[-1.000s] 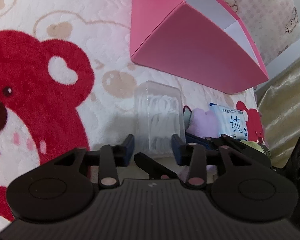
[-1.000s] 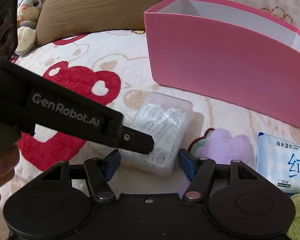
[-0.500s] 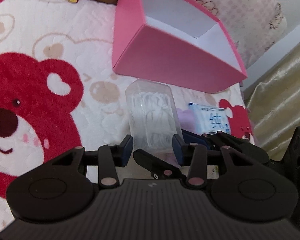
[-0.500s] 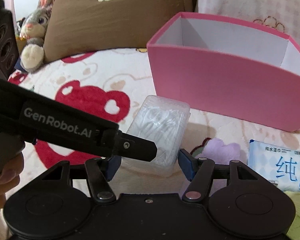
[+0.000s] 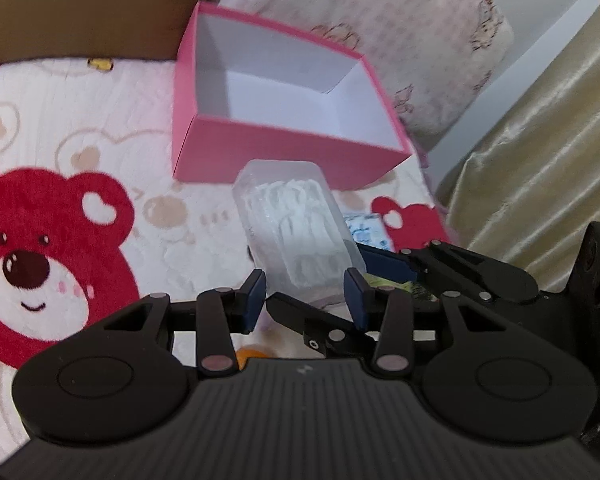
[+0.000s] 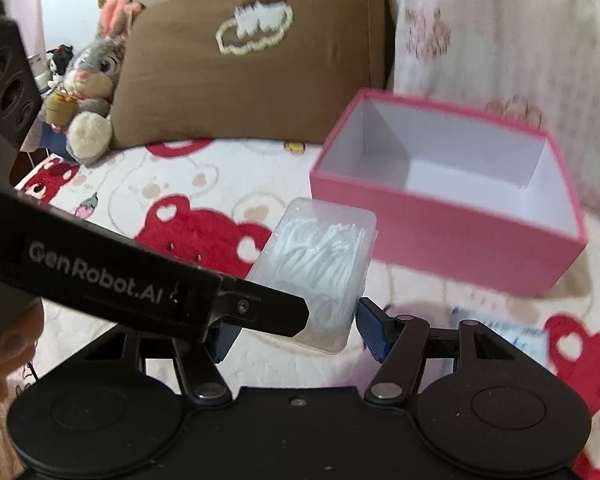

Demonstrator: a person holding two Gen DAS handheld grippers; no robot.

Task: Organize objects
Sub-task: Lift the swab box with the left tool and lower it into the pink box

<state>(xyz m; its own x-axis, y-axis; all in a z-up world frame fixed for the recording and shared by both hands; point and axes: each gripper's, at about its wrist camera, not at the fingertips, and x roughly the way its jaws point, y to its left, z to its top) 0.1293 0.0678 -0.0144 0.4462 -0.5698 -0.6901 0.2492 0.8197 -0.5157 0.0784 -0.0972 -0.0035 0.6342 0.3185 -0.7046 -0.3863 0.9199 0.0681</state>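
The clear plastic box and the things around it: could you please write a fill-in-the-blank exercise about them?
1. The storage box behind the clear plastic box is ___ outside.
2. Its inner walls are ___.
3. The blanket is printed with red ___.
4. Beside the brown pillow sits a plush ___.

Missing words: pink; white; bears; rabbit.

Soft daylight, motion blur, fisheye-warped edges
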